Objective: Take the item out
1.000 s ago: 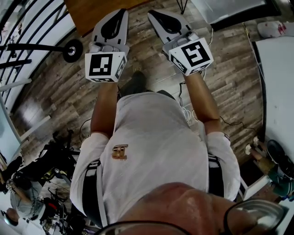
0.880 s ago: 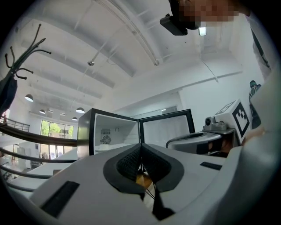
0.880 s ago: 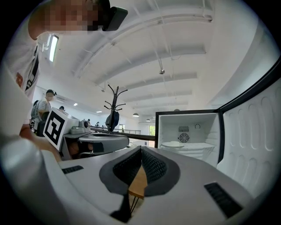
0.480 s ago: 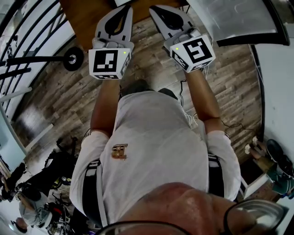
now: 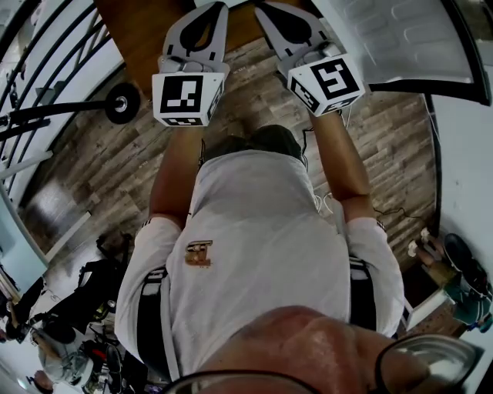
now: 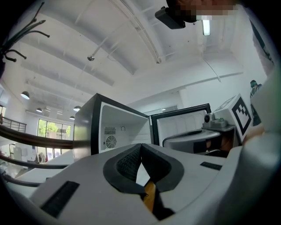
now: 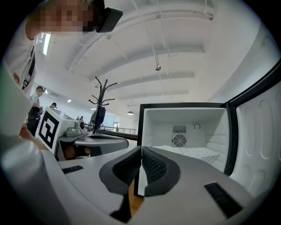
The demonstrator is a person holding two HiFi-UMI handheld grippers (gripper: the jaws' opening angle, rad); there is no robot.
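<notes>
- Two grippers reach forward in the head view, the left gripper [image 5: 214, 9] and the right gripper [image 5: 266, 9]. They are level and side by side, with both forearms stretched out above the floor [image 5: 100, 154]. Their tips run into the top edge, so the jaws are hard to read here. Only the door [image 5: 400, 38] shows at top right, cut off by the frame.
- Left gripper view: the left gripper [image 6: 140, 148] has its jaws pressed together with nothing between them. Beyond it the fridge [image 6: 118, 125] stands open, its lower part hidden behind the gripper's body.
- Right gripper view: the right gripper [image 7: 141, 150] is likewise closed and empty, and it points into the open fridge [image 7: 189, 118]. A fan grille [image 7: 179, 140] and a white shelf [image 7: 195, 153] are plain. The item cannot be made out, since the jaw covers the front of the fridge's lower part.
</notes>
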